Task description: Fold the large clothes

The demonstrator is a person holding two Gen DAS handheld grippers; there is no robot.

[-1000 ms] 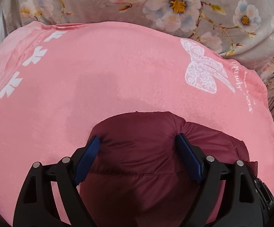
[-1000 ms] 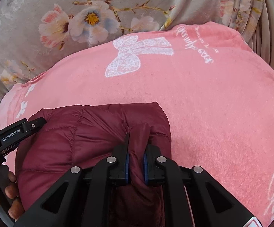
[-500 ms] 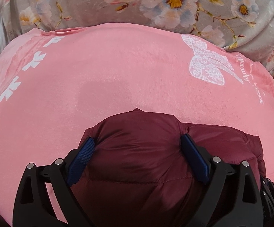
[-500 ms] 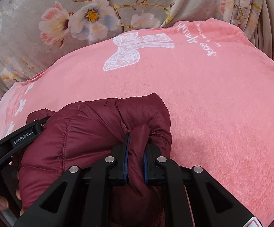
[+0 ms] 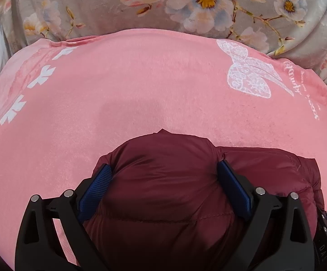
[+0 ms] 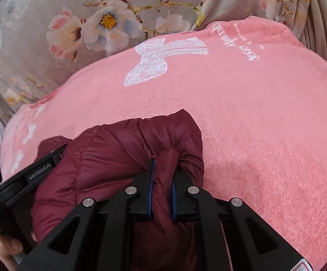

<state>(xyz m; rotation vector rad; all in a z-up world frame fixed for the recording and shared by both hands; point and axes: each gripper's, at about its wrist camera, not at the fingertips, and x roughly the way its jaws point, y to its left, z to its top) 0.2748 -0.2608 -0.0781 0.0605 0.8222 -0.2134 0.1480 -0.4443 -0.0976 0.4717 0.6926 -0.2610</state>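
Note:
A dark red quilted puffer jacket [image 5: 163, 180] lies bunched on a pink fleece blanket [image 5: 129, 85]. My left gripper [image 5: 163, 171] is wide open, its blue pads [image 5: 95, 187] set on either side of a puffy fold of the jacket. My right gripper [image 6: 162, 176] is shut on a pinched fold of the same jacket [image 6: 109, 155] near its right edge. The left gripper's black body [image 6: 23, 180] shows at the left of the right wrist view, with a hand under it.
The pink blanket [image 6: 253, 113] has a white lace bow print [image 6: 159, 58] and script lettering. A grey floral sheet [image 5: 186, 4] lies beyond it. Pleated pale fabric [image 6: 321, 22] hangs at the far right.
Both grippers have drawn back toward me with the jacket, which is now more bunched up. The left jaws stay wide and the right jaws stay clamped.

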